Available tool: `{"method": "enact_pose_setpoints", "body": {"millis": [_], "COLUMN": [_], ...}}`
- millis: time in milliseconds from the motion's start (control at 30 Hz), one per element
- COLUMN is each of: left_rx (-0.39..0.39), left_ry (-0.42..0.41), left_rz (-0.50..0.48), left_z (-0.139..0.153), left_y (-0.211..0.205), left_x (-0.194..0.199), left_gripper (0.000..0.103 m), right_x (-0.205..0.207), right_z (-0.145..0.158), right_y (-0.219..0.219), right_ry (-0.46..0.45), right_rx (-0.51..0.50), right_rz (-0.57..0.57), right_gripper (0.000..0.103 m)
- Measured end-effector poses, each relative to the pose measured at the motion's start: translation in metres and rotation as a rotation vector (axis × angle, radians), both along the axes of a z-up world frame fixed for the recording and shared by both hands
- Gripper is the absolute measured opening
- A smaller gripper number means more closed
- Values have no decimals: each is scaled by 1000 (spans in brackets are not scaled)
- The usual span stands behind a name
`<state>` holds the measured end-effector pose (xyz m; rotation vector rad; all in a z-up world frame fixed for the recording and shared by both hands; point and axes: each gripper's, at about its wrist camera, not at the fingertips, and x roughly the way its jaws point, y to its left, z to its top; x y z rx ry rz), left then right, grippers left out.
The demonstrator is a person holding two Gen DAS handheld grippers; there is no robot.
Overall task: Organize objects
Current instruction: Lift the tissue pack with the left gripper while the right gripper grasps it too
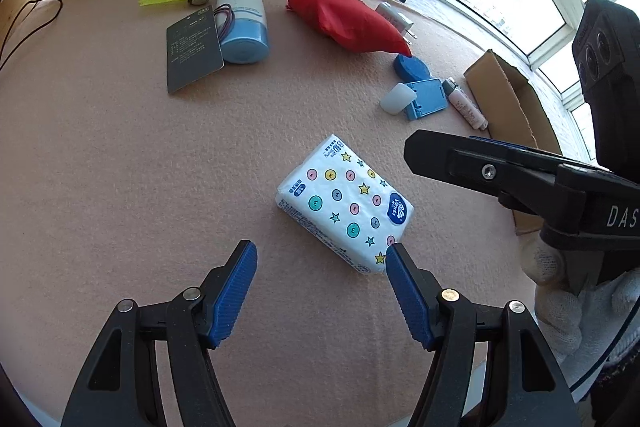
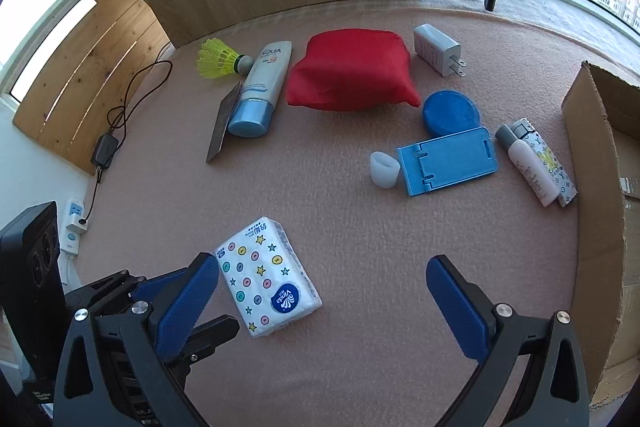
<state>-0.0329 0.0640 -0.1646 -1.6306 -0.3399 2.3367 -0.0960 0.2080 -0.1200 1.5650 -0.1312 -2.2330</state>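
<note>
Pink mat (image 2: pixel 340 219): tissue pack (image 2: pixel 266 277) lies diagonally.

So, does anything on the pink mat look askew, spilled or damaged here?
Nothing is spilled or visibly damaged. The only odd bit: the dark card is propped at a slant against the sunscreen tube rather than lying flat. The tissue pack lies skewed on the mat, free of both grippers.

The right hand-held gripper (image 1: pixel 416 151) hides part of the cardboard box (image 1: pixel 508 95) in the left wrist view. The box runs off the right wrist view's edge beyond that hand-held gripper. The dark card's (image 1: pixel 194 47) print is too small to read.
</note>
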Motion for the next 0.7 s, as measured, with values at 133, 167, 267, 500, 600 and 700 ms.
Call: {"method": "enact_pose_setpoints", "body": {"millis": [133,167,267,500,600,700], "left_rx": [26,36,53,86,89,102], "left_ry": [-9,-12,-12,-19,-20,-20], "left_rz": [33,37,34,31,29,18], "left_z": [-5,-5,-6,-11,-12,-12], "left_y": [-4,-4,-5,-3,-2,0], "left_x": [-2,-3,-4,-8,-8,-8], "left_gripper": [70,70,70,65,57,54], "right_x": [-9,-10,-14,-20,-22,-24], "right_z": [-9,-10,-16,-33,-41,-44], "right_y": [-9,-11,-18,-30,-29,-27], "right_ry": [-13,-16,-39,-124,-165,-189], "right_rx": [19,27,36,24,-3,-35], "right_rz": [34,46,91,178,188,187], "right_gripper": [94,86,75,63,56,53]}}
